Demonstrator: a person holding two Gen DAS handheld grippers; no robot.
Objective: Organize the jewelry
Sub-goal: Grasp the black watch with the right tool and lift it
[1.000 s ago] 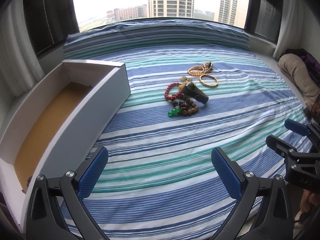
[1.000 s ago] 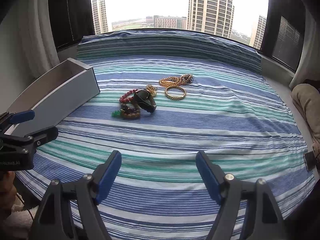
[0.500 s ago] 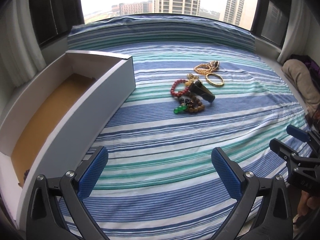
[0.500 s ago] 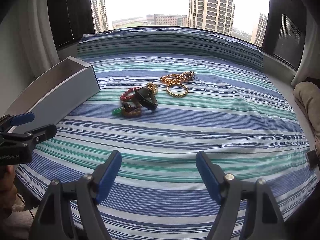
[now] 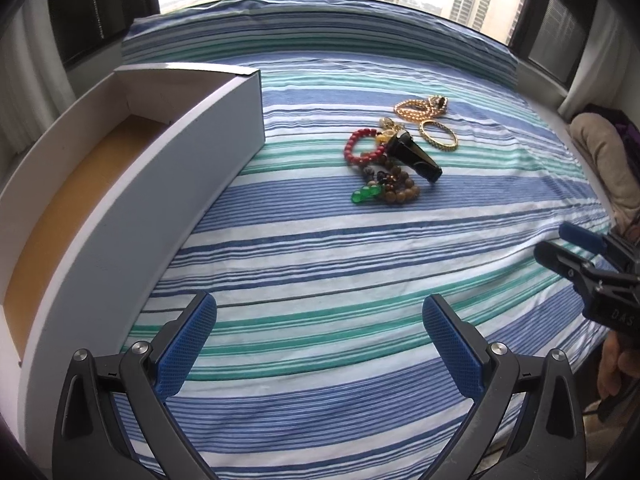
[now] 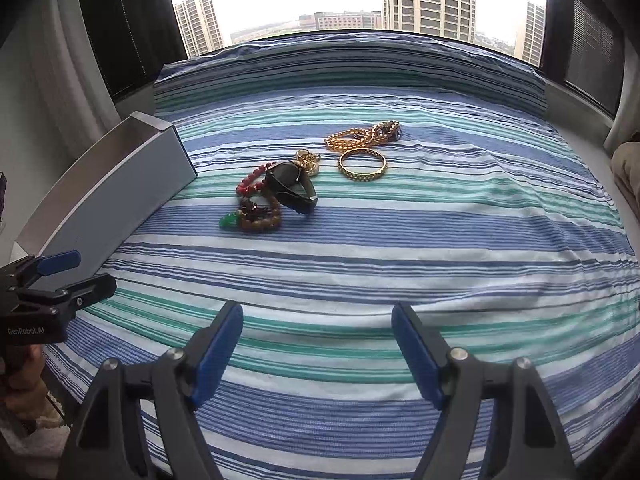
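A pile of jewelry lies mid-bed on the striped sheet: a red bead bracelet [image 5: 362, 148], a black bangle [image 5: 416, 157], a brown bead bracelet [image 5: 400, 190] with a green charm [image 5: 364, 194], a gold bangle [image 5: 438, 135] and a gold bead chain [image 5: 416, 107]. The right wrist view shows the same black bangle [image 6: 290, 188], gold bangle [image 6: 362, 165] and gold chain [image 6: 360, 136]. My left gripper [image 5: 320, 334] stands open over the near sheet, well short of the pile. My right gripper [image 6: 318, 348] is open too, nothing between its fingers.
A long white box [image 5: 192, 160] with a tan floor lies open at the left of the bed, seen also as a grey wall [image 6: 120, 196]. A beige cushion [image 5: 608, 160] sits at the right edge. The window stands behind the bed's far end.
Both grippers have come lower and closer to the bed; the jewelry and box look nearer and larger. The jaws kept the same spread.
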